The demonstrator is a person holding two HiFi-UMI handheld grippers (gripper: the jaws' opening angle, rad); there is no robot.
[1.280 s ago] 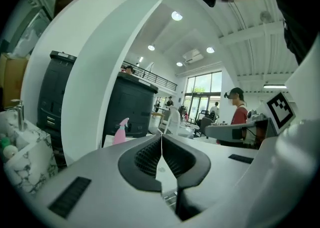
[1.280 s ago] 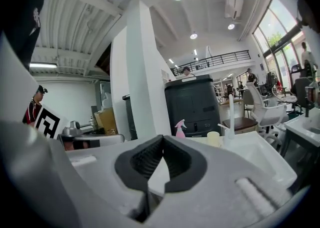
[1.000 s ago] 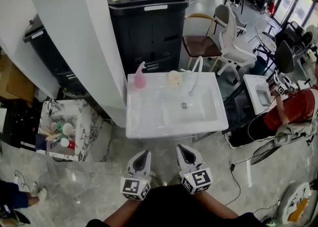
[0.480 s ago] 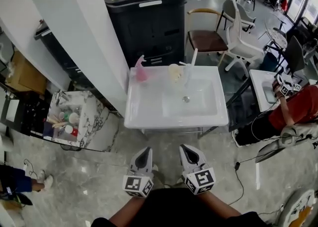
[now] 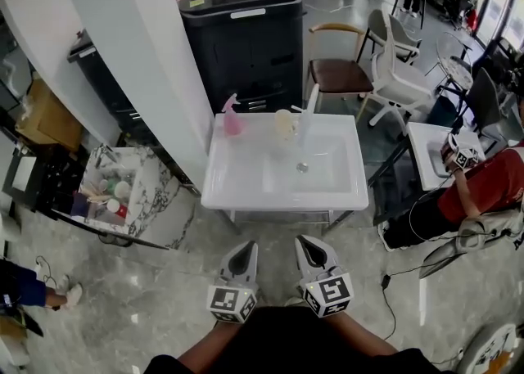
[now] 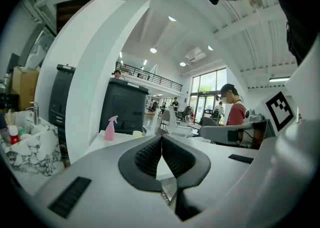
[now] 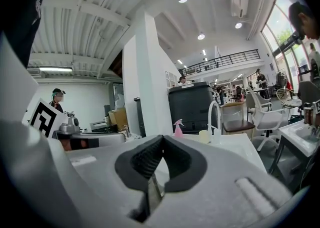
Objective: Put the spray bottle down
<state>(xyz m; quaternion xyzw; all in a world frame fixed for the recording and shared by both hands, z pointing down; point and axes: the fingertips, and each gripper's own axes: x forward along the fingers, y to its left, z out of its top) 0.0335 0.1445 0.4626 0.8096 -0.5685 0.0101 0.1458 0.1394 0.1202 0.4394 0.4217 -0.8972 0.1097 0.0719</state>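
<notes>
A pink spray bottle [image 5: 232, 121] stands upright at the back left corner of the white sink unit [image 5: 237, 180]. It also shows small and far off in the left gripper view [image 6: 109, 128] and the right gripper view [image 7: 178, 128]. My left gripper [image 5: 245, 250] and right gripper [image 5: 307, 244] hang side by side over the floor, well short of the sink's front edge. Both are shut with nothing between the jaws. Their dark ribbed pads [image 6: 150, 154] meet at the tips [image 7: 161, 138].
On the sink stand a cream cup [image 5: 284, 126] and a white faucet [image 5: 307, 115]. A black cabinet [image 5: 246, 33] rises behind it, a white pillar [image 5: 155, 61] to the left, and a marble shelf [image 5: 110, 192] of small items. Chairs [image 5: 344, 74] and a seated person [image 5: 483, 192] are on the right.
Both grippers and the camera have drifted back from the sink, which now lies farther up in the head view. The jaws stay shut.
</notes>
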